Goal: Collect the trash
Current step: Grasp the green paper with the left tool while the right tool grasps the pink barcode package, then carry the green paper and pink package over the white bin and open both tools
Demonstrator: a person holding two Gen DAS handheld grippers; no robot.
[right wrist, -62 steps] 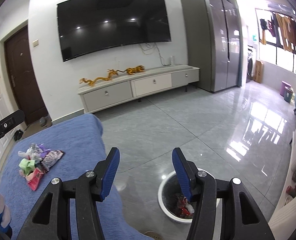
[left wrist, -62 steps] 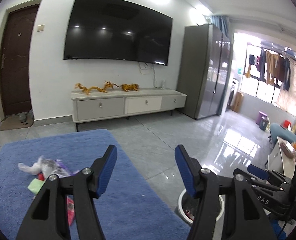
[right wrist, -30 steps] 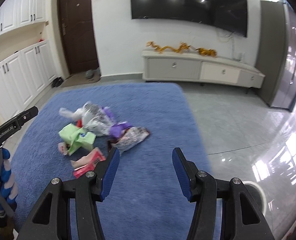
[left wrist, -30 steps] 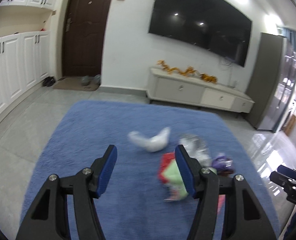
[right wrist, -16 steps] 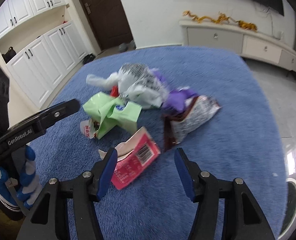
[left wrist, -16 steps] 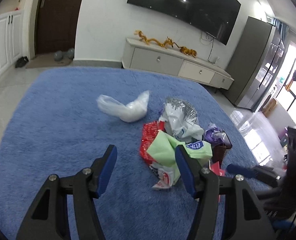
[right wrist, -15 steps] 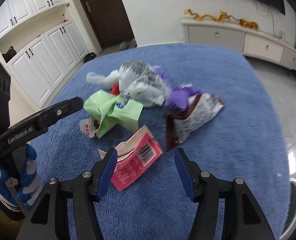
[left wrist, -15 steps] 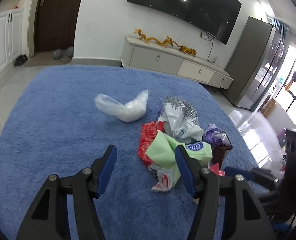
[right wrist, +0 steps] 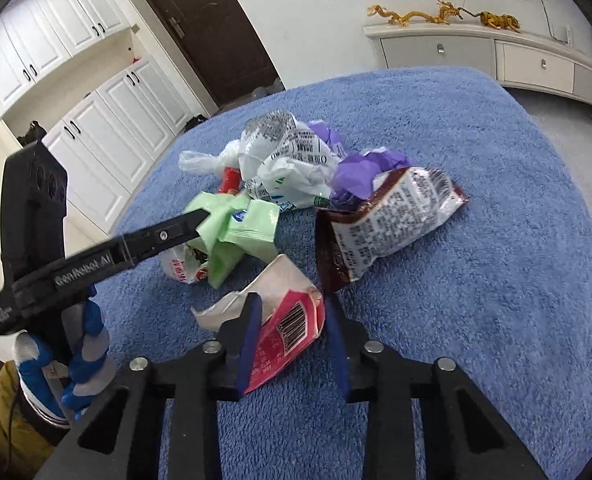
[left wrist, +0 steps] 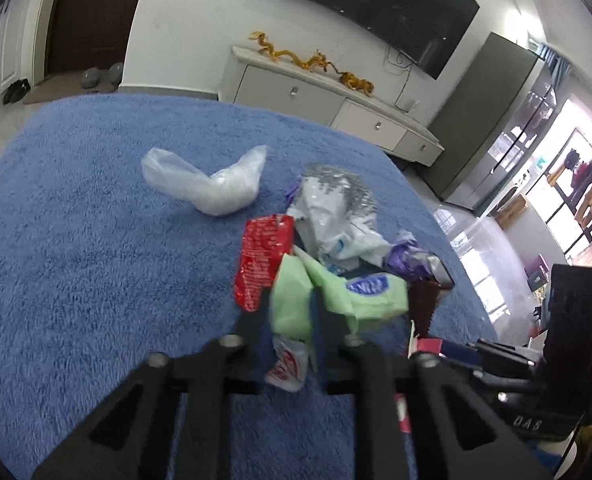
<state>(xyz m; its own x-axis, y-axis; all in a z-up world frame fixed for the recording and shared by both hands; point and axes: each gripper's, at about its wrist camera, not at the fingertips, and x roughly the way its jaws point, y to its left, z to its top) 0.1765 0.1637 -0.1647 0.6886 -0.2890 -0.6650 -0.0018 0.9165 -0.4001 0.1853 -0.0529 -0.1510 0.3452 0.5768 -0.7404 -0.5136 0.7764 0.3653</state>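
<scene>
A pile of trash lies on a blue rug (left wrist: 76,264). My left gripper (left wrist: 292,308) is shut on the light green wrapper (left wrist: 296,300); it also shows in the right wrist view (right wrist: 240,224), with the left gripper's finger (right wrist: 176,228) on it. My right gripper (right wrist: 292,320) has closed around the pink carton (right wrist: 288,332), its jaws touching both sides. Near them lie a red wrapper (left wrist: 262,256), a white plastic bag (left wrist: 212,184), a silver-white bag (right wrist: 288,156), purple wrappers (right wrist: 359,172) and a brown snack bag (right wrist: 379,224).
A white TV cabinet (left wrist: 319,96) with gold dragon figures stands against the far wall under a television. A dark door (right wrist: 212,28) and white cupboards (right wrist: 96,120) are to the left. A grey fridge (left wrist: 491,112) stands to the right, with tiled floor beyond the rug.
Both grippers moved down into the pile and closed. The left one took hold of the green wrapper, the right one closed on the pink carton.
</scene>
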